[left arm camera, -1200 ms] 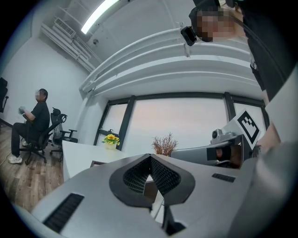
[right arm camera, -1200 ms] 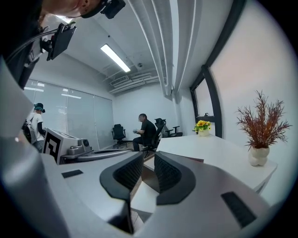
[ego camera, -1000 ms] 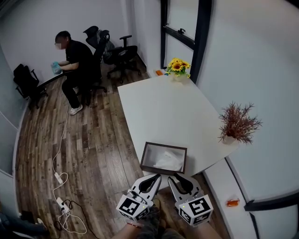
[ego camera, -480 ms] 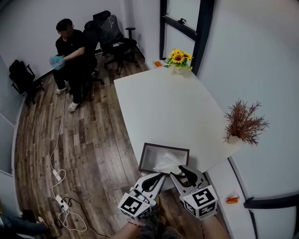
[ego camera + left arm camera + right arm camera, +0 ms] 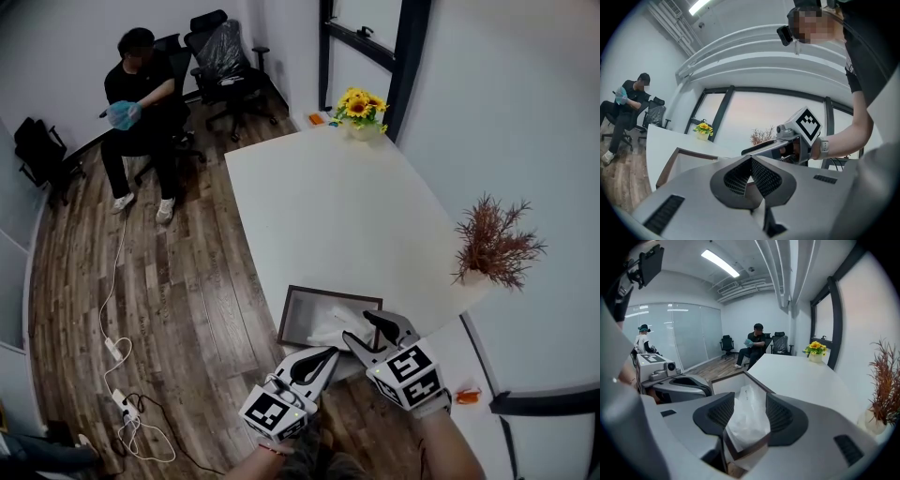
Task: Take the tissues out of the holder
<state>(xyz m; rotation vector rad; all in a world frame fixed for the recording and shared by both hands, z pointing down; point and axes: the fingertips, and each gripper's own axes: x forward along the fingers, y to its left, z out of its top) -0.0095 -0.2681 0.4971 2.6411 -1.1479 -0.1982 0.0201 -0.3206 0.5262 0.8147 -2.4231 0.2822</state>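
This wood-floored office has a white worktop [image 5: 328, 206], and the holder [image 5: 291, 319] sits at its near edge, long side running 9 to 3 o'clock in the head view, with white tissues [image 5: 330, 328] heaped inside toward its right end. Your right claw [image 5: 358, 325] is the nearer one. Its jaws have just been opening and now stand wide, gripping nothing, with the tissues dead ahead at 12 o'clock between them. Your left claw [image 5: 328, 354] is closed tight and empty, by the holder's near rim.

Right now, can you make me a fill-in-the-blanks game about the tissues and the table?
The tissues lie ____ the holder. The holder stands on a ____ table. The flowers at the table's far end are ____. Missing words: inside, white, yellow.
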